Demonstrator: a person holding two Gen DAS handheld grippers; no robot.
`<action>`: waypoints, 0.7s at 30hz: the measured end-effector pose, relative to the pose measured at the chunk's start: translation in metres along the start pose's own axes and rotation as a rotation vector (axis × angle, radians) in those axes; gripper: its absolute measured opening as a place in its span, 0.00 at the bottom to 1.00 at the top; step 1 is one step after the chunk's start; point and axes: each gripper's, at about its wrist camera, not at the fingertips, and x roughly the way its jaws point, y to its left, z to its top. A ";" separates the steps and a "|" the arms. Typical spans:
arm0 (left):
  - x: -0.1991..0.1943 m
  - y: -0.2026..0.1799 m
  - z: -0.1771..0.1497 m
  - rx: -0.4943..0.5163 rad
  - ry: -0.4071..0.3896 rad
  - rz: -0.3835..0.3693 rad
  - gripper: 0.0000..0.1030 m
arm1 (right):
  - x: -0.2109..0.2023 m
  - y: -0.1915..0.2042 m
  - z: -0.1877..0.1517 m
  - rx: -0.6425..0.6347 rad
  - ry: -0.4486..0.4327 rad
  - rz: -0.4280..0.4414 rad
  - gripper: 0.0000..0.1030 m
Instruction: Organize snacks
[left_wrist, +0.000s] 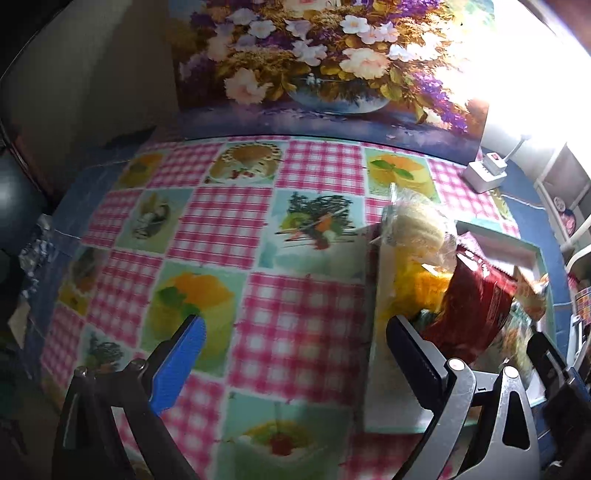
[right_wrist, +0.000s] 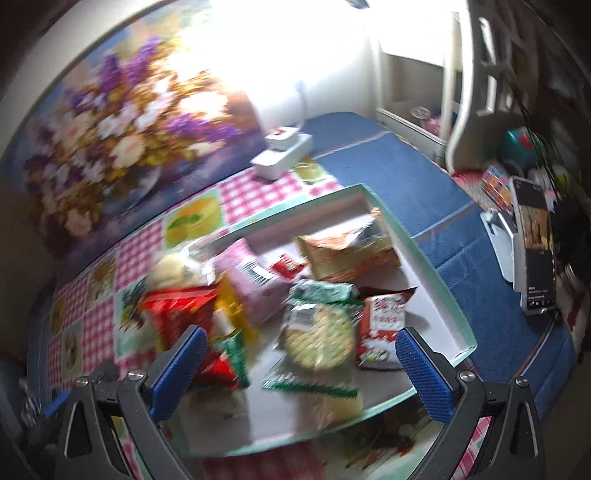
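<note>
Over snack tray (right_wrist: 436, 266) | both hand-held grippers wide, empty | charger (right_wrist: 282, 157) behind

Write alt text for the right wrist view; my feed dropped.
The open right gripper hovers over a shallow box of jumbled snacks: a round cracker pack, a pink pack and red packs. The box sits on a checked tablecloth, with a flower painting behind. The image is motion-blurred.

Both claws gape wide, gripping nothing. The left claw (left_wrist: 295, 354) hangs low and level, its blue pad (left_wrist: 181, 363) facing a dark one. The right claw (right_wrist: 301, 363) tilts downward beside it, blue pads (right_wrist: 424, 373) spread far apart.
</note>
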 end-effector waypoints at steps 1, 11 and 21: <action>-0.004 0.004 -0.001 0.005 -0.010 0.011 0.95 | -0.002 0.005 -0.004 -0.025 0.004 0.001 1.00; -0.020 0.037 -0.021 0.022 -0.001 0.058 0.95 | -0.010 0.029 -0.038 -0.162 0.049 -0.003 1.00; -0.028 0.053 -0.033 0.030 -0.004 0.079 0.95 | -0.015 0.033 -0.043 -0.187 0.038 -0.020 1.00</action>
